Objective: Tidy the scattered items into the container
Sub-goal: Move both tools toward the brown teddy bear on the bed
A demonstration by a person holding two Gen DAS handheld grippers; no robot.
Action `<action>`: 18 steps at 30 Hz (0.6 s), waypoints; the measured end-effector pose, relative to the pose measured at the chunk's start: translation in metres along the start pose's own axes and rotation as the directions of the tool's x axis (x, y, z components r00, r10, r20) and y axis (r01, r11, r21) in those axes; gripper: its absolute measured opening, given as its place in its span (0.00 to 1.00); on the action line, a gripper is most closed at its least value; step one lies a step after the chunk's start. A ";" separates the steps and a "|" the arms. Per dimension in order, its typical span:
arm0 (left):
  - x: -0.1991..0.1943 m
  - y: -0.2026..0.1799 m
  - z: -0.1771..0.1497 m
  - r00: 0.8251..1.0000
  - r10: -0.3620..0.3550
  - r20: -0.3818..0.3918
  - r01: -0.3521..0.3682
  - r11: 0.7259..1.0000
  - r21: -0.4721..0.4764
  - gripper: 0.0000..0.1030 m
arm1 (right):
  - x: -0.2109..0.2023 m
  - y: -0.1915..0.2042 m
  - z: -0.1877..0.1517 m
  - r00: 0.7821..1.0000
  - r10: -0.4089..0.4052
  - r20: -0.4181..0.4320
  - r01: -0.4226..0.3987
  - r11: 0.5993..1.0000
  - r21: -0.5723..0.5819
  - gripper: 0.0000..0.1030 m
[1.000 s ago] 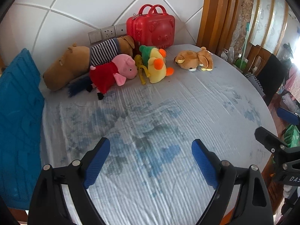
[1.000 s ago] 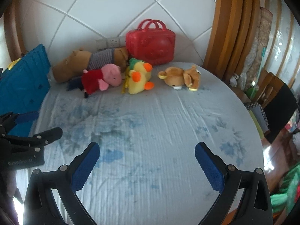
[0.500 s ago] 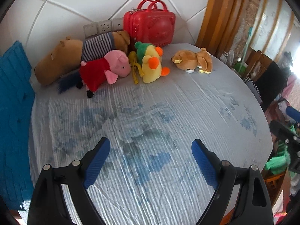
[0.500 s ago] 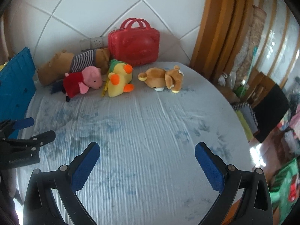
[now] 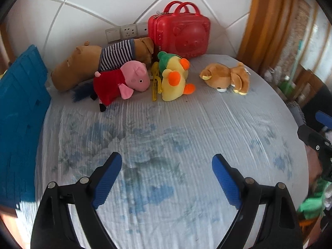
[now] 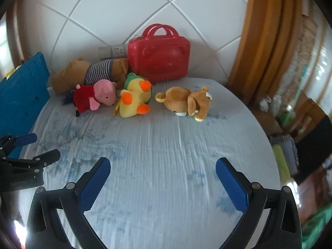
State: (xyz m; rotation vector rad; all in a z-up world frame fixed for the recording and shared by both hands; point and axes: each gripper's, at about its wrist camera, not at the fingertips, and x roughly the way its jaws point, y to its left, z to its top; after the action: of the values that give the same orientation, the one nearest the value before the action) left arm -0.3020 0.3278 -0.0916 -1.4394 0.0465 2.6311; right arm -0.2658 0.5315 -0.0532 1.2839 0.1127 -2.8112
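Several plush toys lie at the far side of a round table: a pink pig in red [image 5: 122, 83] [image 6: 95, 96], a yellow duck with a green cap [image 5: 175, 77] [image 6: 134, 96], a small brown bear [image 5: 227, 78] [image 6: 185, 100], and a long brown animal in a striped shirt [image 5: 99, 62] [image 6: 91, 72]. Behind them stands a closed red case [image 5: 180, 32] [image 6: 159, 57]. A blue crate [image 5: 18, 108] [image 6: 20, 95] is at the left. My left gripper [image 5: 167, 176] and right gripper [image 6: 162, 179] both hang open and empty over the near table, well short of the toys.
A pale blue patterned cloth [image 5: 166, 141] covers the table. A yellow plastic clip [image 5: 156, 83] lies between pig and duck. White tiled wall with sockets [image 5: 124, 32] is behind. A wooden frame and chairs [image 6: 307, 116] stand to the right, past the table edge.
Both grippers have swung and moved forward, so the toys and red case look nearer and more centred. The toys have not moved. Both grippers stay open.
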 end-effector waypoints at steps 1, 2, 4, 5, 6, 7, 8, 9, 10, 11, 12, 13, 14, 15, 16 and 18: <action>0.004 -0.009 0.004 1.000 0.009 -0.007 -0.009 1.000 -0.013 0.87 | 0.008 -0.014 0.004 1.000 0.020 -0.006 -0.020 1.000 -0.019 1.00; 0.009 -0.018 0.009 1.000 0.017 -0.013 -0.018 0.999 -0.027 0.87 | 0.013 -0.024 0.006 1.000 0.029 -0.007 -0.029 0.999 -0.029 1.00; 0.018 -0.035 0.017 0.999 0.034 -0.027 -0.036 0.998 -0.053 0.87 | 0.025 -0.049 0.011 0.999 0.046 -0.014 -0.046 0.998 -0.044 1.00; 0.022 -0.044 0.021 0.998 0.043 -0.034 -0.045 0.997 -0.067 0.87 | 0.032 -0.061 0.014 0.998 0.052 -0.019 -0.053 0.997 -0.050 1.00; 0.027 -0.053 0.026 0.998 0.051 -0.041 -0.054 0.995 -0.080 0.87 | 0.038 -0.074 0.016 0.998 0.059 -0.024 -0.060 0.997 -0.054 1.00; 0.031 -0.062 0.030 0.997 0.059 -0.049 -0.064 0.994 -0.093 0.87 | 0.044 -0.086 0.019 0.997 0.065 -0.029 -0.066 0.996 -0.055 1.00; 0.035 -0.069 0.036 0.996 0.068 -0.052 -0.072 0.993 -0.091 0.87 | 0.049 -0.095 0.021 0.997 0.073 -0.034 -0.075 0.996 -0.054 1.00; 0.039 -0.077 0.041 0.996 0.076 -0.055 -0.081 0.993 -0.090 0.87 | 0.054 -0.105 0.023 0.996 0.081 -0.039 -0.083 0.995 -0.053 1.00; 0.044 -0.083 0.049 0.995 0.079 -0.056 -0.083 0.992 -0.091 0.87 | 0.061 -0.114 0.027 0.995 0.086 -0.044 -0.088 0.995 -0.053 1.00; 0.048 -0.090 0.056 0.995 0.081 -0.058 -0.086 0.992 -0.091 0.87 | 0.065 -0.120 0.029 0.995 0.091 -0.049 -0.093 0.994 -0.051 1.00; 0.052 -0.095 0.063 0.995 0.080 -0.057 -0.085 0.992 -0.089 0.87 | 0.071 -0.126 0.032 0.994 0.097 -0.055 -0.099 0.994 -0.051 1.00; 0.055 -0.098 0.069 0.995 0.082 -0.055 -0.087 0.993 -0.084 0.87 | 0.078 -0.131 0.036 0.993 0.104 -0.064 -0.107 0.993 -0.053 1.00; 0.061 -0.102 0.077 0.995 0.084 -0.053 -0.088 0.993 -0.077 0.87 | 0.083 -0.134 0.038 0.992 0.104 -0.070 -0.108 0.992 -0.058 1.00; 0.067 -0.106 0.085 0.995 0.087 -0.050 -0.090 0.994 -0.069 0.87 | 0.088 -0.137 0.041 0.992 0.104 -0.076 -0.109 0.992 -0.064 1.00; 0.074 -0.111 0.093 0.995 0.085 -0.049 -0.088 0.994 -0.059 0.87 | 0.095 -0.140 0.045 0.991 0.102 -0.081 -0.108 0.992 -0.071 1.00; 0.089 -0.117 0.109 0.996 0.077 -0.044 -0.079 0.996 -0.037 0.87 | 0.108 -0.146 0.051 0.990 0.110 -0.086 -0.116 0.991 -0.068 1.00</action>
State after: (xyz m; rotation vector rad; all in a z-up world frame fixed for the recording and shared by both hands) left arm -0.4239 0.4636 -0.1032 -1.5359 0.0582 2.6769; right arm -0.3855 0.6705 -0.0946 1.3449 0.1396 -2.6359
